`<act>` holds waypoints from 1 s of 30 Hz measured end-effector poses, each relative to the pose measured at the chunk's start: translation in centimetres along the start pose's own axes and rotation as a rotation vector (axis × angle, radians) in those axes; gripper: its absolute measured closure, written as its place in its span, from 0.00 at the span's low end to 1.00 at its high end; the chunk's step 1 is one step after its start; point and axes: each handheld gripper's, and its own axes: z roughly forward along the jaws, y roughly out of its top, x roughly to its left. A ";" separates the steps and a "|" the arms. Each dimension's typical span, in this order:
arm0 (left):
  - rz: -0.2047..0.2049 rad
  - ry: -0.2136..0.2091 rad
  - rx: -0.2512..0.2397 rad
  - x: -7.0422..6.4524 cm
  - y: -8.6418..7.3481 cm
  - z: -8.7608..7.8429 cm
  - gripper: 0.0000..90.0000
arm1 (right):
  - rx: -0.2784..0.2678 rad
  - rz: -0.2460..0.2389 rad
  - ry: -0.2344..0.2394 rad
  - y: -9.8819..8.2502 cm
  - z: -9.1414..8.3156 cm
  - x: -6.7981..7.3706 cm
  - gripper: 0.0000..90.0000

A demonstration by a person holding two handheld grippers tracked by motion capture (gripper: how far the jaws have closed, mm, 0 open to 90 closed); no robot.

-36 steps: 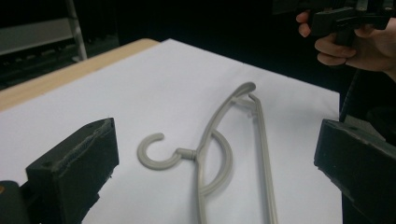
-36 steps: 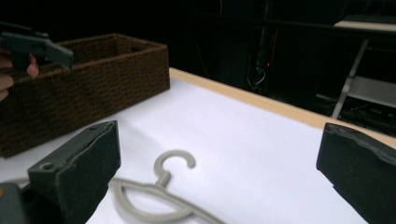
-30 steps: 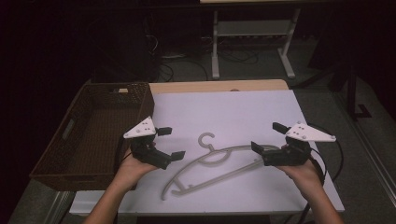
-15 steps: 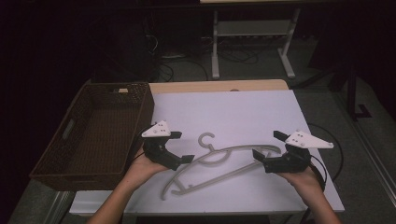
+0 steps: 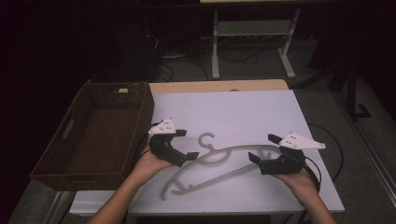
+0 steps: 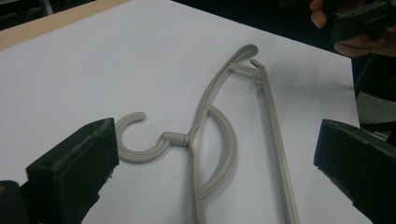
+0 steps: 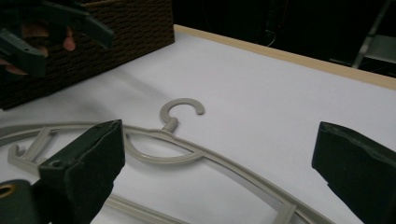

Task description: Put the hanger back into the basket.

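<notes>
Two things sit before you: the wicker basket (image 5: 70,135) at left, then the hanger (image 5: 219,165) flat on the table (image 5: 243,112). Your left gripper (image 5: 189,156) and right gripper (image 5: 254,158) gape, unloaded. It's probably light, stiff, slick plastic; pinch the shoulders.

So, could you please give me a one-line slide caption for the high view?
Two open hand-held grippers, left and right, flank a grey hanger on a white table beside a wicker basket.

Both grippers, left gripper (image 5: 181,145) and right gripper (image 5: 262,154), are black with blocky, rough-faced jaws. Each carries a pale grey three-cornered plate dotted with small holes. A thin black cable trails from each; the forearms are bare, no sleeves
</notes>
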 end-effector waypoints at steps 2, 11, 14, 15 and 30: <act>0.000 -0.001 0.007 0.2 -0.1 0.1 0.00 | 0.009 -0.011 0.015 0.0 0.3 0.1 0.07; -0.004 -0.005 0.015 0.3 -0.4 0.7 0.00 | 0.076 -0.040 0.097 -0.2 1.5 1.8 0.38; -0.006 -0.007 0.017 0.4 -0.4 0.7 0.00 | 0.126 -0.067 0.140 -0.5 2.4 3.0 0.56; -0.008 -0.007 0.017 0.4 -0.4 0.7 0.00 | 0.140 -0.072 0.150 -0.6 2.6 3.4 0.62; -0.014 -0.006 0.022 0.6 -0.6 0.8 0.00 | 0.300 -0.123 0.237 -2.5 6.1 5.3 0.99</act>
